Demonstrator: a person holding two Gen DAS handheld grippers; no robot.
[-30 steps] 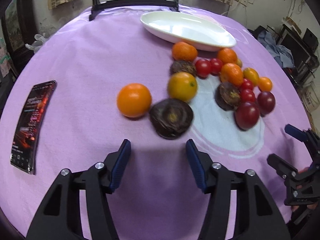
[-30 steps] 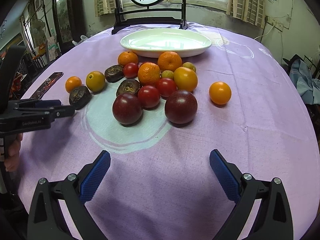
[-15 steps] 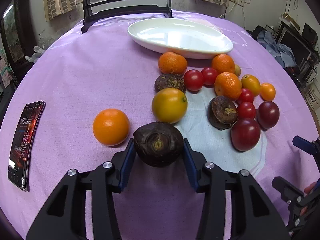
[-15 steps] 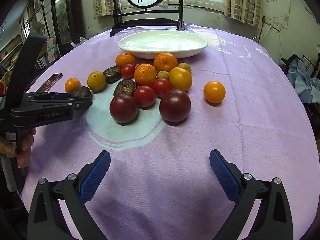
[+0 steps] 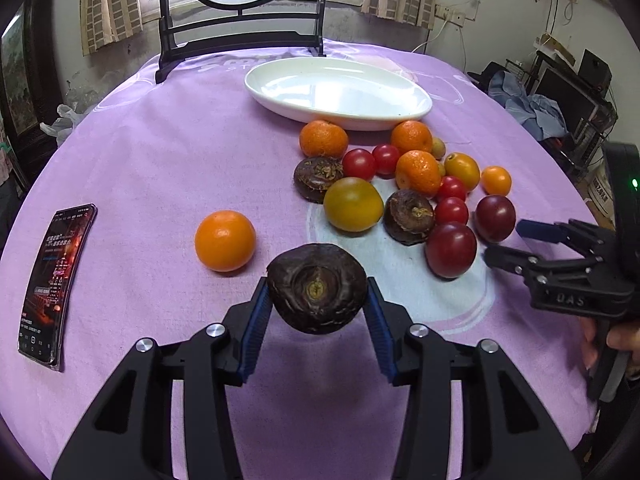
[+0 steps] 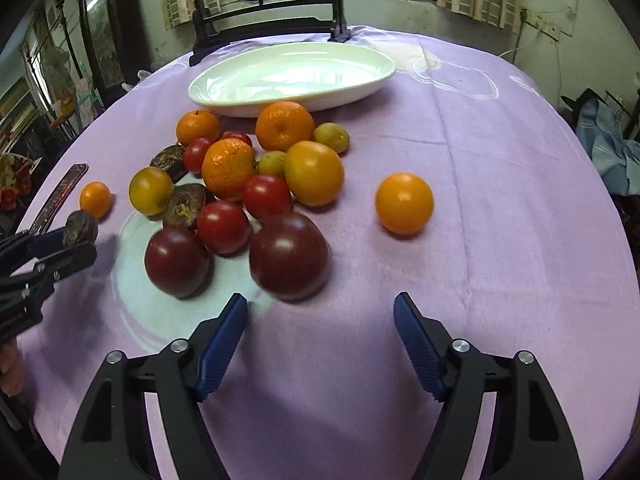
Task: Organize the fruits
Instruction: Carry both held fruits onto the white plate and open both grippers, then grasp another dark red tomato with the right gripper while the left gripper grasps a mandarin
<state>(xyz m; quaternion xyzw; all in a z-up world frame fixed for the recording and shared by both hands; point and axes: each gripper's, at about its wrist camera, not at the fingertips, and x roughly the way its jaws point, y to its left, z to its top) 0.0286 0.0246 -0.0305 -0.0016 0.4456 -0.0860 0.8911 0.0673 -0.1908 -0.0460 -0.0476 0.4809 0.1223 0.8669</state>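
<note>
so in the last second the left gripper (image 5: pixel 316 312) went from hanging spread in front of the dark wrinkly fruit (image 5: pixel 317 288) to clamping it between both blue fingers (image 5: pixel 252 328), and now the fruit looks lifted a bit off the purple cloth, going by the shadow under it. meanwhile the right gripper (image 6: pixel 320 344) has slid in toward the pile, fingers spread wide with nothing in them, sitting just short of the big dark red plum (image 6: pixel 289 255), which looks a bit blurred.

what that means imo: first fruit is picked, and the white oval dish (image 5: pixel 416 108) near the far edge of the tabletop is bare, so nothing's been sorted yet. right side looks lined up for a second grab.

texture stuff: the held fruit is matte, leathery and shrivelled with a dried stem scar in the middle, flattish round, so it should grip fine. the plums and the red tomatoes (image 6: pixel 222 227) are smooth, glossy and round, probably more prone to rolling or slipping. the mandarins (image 6: pixel 229 168) have pebbly peel, and the lone orange (image 5: pixel 225 241) toward the left is smoother. the dish is shiny glazed ceramic with a shallow rim. a phone (image 5: pixel 56 280) lies flat near the left edge, well apart from the fruit.
</note>
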